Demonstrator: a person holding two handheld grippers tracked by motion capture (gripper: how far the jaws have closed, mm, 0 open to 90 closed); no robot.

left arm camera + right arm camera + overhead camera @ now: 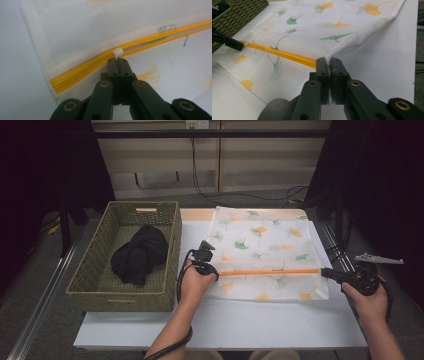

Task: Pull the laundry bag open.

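A white mesh bag [265, 250] printed with green and yellow leaves lies flat on the table, an orange zipper [270, 272] running across it near its front edge. My left gripper [216, 274] is shut on the white zipper pull [117, 53] near the zipper's left end [75, 75]. My right gripper [324, 272] is shut on the bag's right edge [329, 59], just beyond the zipper's other end [309, 62]. In the right gripper view the left gripper [242, 45] shows at the far left, on the zipper.
A woven green basket [100, 270] holding a bundled black cloth [139, 254] stands at the table's left. The white table top [225, 325] extends in front of the bag. Cables trail on the floor behind the table.
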